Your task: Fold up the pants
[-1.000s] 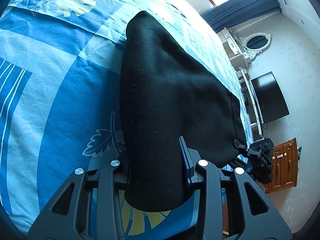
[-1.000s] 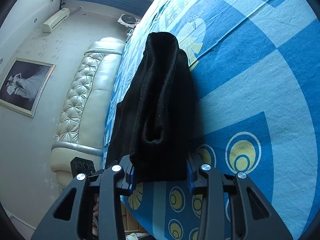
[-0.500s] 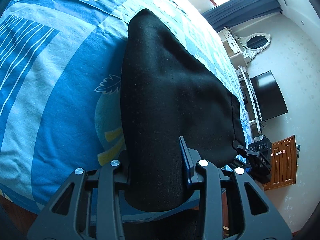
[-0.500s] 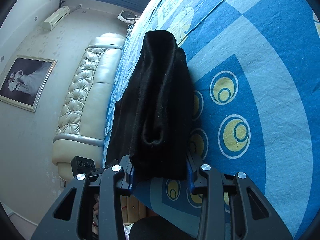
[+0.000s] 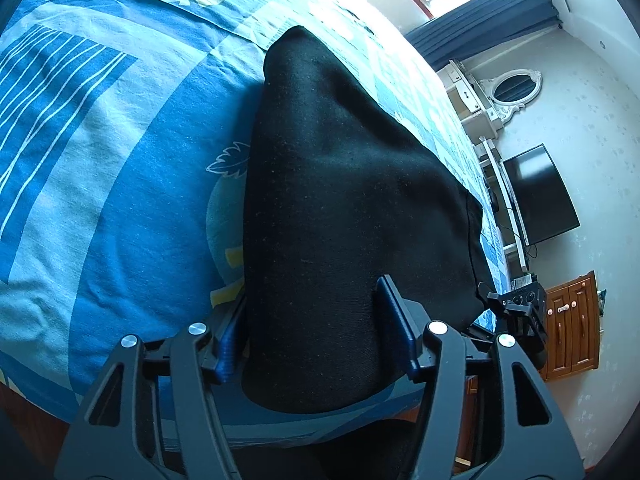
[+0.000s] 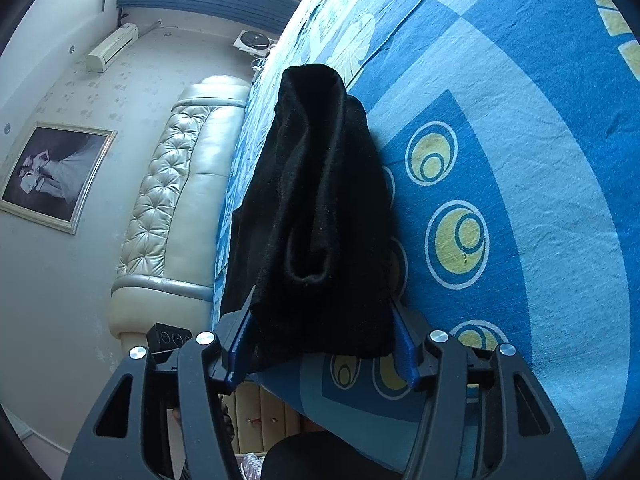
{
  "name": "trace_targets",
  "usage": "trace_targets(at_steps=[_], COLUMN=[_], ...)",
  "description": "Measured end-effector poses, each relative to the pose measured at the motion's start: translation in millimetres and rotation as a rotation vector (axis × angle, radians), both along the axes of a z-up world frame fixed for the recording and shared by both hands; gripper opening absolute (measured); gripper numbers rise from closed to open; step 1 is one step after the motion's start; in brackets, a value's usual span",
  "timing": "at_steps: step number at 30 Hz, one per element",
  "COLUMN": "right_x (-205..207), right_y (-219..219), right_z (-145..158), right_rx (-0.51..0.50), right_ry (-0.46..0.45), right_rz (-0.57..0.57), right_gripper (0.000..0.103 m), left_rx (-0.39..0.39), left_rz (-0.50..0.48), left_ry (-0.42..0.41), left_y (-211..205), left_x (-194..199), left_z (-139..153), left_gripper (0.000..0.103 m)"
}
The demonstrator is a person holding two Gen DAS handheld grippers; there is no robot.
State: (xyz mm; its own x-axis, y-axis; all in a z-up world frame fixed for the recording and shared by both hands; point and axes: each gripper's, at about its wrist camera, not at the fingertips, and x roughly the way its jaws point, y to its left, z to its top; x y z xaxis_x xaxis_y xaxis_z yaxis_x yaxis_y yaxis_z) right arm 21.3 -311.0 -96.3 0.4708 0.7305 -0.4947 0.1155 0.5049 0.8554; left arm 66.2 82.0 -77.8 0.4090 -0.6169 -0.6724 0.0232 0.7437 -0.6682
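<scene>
Both tools, left tool [image 5: 316, 328] and right tool [image 6: 320, 336], clamp bunched black fabric pants [image 5: 340, 200] above blue patterned bed [image 5: 100, 160]; approx. mid-fold, laying flat pending.

- Left tongs [image 5: 316, 328]: matte black frame with triangular cut-outs, four round silver screws, blue finger pads [image 5: 394, 320].
- Right tongs [image 6: 322, 340]: same black frame, silver screws, blue pads [image 6: 402, 350]; a small black box with round buttons at its left.
</scene>
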Motion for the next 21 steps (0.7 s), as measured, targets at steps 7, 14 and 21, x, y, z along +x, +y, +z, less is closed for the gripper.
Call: trace_targets(at_steps=[7, 14, 21], right_x=[-6.3, -19.3, -16.4], right_y=[-0.7, -3.2, -9.7], right_z=[3.2, 0.9, -9.5], right_rx=[-0.023, -0.012, 0.04], right_ry=[-0.018, -0.015, -0.002], right_rz=[0.002, 0.001, -0.002], right_gripper=[0.041, 0.039, 0.046], left_rx=[-0.027, 0.016, 0.095], left_rz=[-0.006, -0.025, -0.018], left_ry=[0.009, -0.012, -0.058], left_y=[2.0, 0.3, -1.3], left_x=[-4.7, -12.9, -13.3], left_z=[-0.5, 5.6, 1.3], left_gripper=[0.038, 0.036, 0.059])
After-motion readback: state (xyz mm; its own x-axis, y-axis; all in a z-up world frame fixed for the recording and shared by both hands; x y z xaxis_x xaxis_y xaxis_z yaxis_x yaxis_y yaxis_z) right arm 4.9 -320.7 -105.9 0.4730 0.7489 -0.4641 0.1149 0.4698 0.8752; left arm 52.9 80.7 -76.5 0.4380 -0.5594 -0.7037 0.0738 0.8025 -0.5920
